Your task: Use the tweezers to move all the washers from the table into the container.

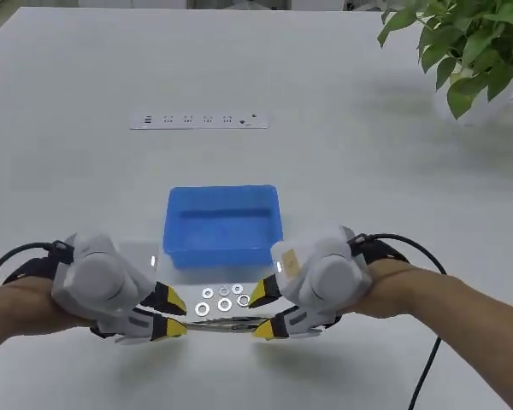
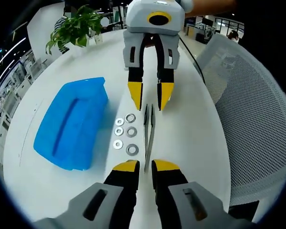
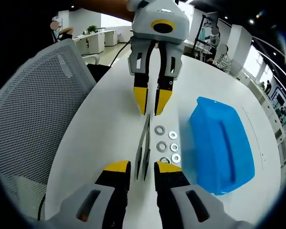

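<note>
A blue container (image 1: 222, 224) stands on the white table, just beyond several steel washers (image 1: 224, 299) that lie loose. Metal tweezers (image 1: 227, 323) lie flat nearer me than the washers, between my two grippers. My left gripper (image 1: 175, 313) is open at the tweezers' joined end. My right gripper (image 1: 262, 314) faces it, open at the pronged end. In the left gripper view the tweezers (image 2: 148, 138) run from my left gripper (image 2: 146, 166) to the right gripper (image 2: 150, 98), with washers (image 2: 125, 133) and container (image 2: 71, 124) beside them. The right gripper view shows tweezers (image 3: 144, 148), right gripper (image 3: 142, 168), left gripper (image 3: 151, 102), washers (image 3: 166, 143) and container (image 3: 221, 143).
A white power strip (image 1: 198, 120) lies farther back on the table. A green plant (image 1: 466, 51) stands at the back right. A grey mesh chair (image 2: 257, 119) sits just off the table's near edge. A black cable (image 1: 432, 367) trails from the right gripper.
</note>
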The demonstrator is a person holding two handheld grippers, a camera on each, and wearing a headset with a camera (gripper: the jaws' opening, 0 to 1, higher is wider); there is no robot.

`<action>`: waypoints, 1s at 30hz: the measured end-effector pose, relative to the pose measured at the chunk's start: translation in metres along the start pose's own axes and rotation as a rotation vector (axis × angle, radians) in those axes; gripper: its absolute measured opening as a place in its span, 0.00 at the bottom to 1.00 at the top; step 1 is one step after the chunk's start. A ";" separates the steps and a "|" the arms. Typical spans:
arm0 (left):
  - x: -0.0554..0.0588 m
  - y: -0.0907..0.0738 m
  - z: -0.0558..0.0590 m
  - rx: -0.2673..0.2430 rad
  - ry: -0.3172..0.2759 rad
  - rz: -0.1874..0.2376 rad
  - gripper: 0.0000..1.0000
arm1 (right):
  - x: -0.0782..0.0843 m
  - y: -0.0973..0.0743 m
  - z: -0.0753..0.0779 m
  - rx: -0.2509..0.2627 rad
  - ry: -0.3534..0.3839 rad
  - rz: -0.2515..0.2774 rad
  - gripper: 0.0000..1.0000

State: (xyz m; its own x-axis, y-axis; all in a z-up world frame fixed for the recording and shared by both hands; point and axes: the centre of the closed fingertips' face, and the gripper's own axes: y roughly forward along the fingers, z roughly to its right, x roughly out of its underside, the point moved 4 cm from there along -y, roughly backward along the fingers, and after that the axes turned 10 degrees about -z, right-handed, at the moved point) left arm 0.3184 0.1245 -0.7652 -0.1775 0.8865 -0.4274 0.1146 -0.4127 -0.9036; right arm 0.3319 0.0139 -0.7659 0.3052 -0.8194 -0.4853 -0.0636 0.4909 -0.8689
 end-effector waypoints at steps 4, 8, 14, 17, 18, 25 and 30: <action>0.002 0.004 0.000 0.004 0.015 -0.021 0.14 | 0.000 0.004 0.001 -0.006 0.006 -0.008 0.20; 0.003 0.007 0.000 0.007 0.021 -0.035 0.13 | -0.001 0.008 0.001 -0.017 0.015 -0.010 0.18; 0.005 0.011 -0.001 0.006 0.026 -0.051 0.12 | -0.001 0.013 0.002 -0.021 0.027 -0.010 0.17; 0.003 0.012 -0.002 0.005 0.023 -0.044 0.11 | -0.001 0.014 0.001 -0.023 0.035 -0.011 0.16; 0.003 0.012 -0.002 0.006 0.024 -0.044 0.11 | -0.002 0.015 0.001 -0.023 0.036 -0.006 0.16; 0.002 0.012 -0.002 0.004 0.034 -0.042 0.07 | -0.003 0.015 -0.001 -0.024 0.054 0.006 0.13; 0.002 0.011 0.000 0.009 0.038 -0.043 0.07 | -0.003 0.015 0.000 -0.022 0.064 0.008 0.13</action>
State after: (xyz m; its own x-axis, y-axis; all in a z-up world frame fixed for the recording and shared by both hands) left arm 0.3197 0.1213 -0.7760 -0.1448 0.9107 -0.3868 0.0991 -0.3756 -0.9215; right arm 0.3296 0.0238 -0.7777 0.2431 -0.8329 -0.4972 -0.0874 0.4916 -0.8664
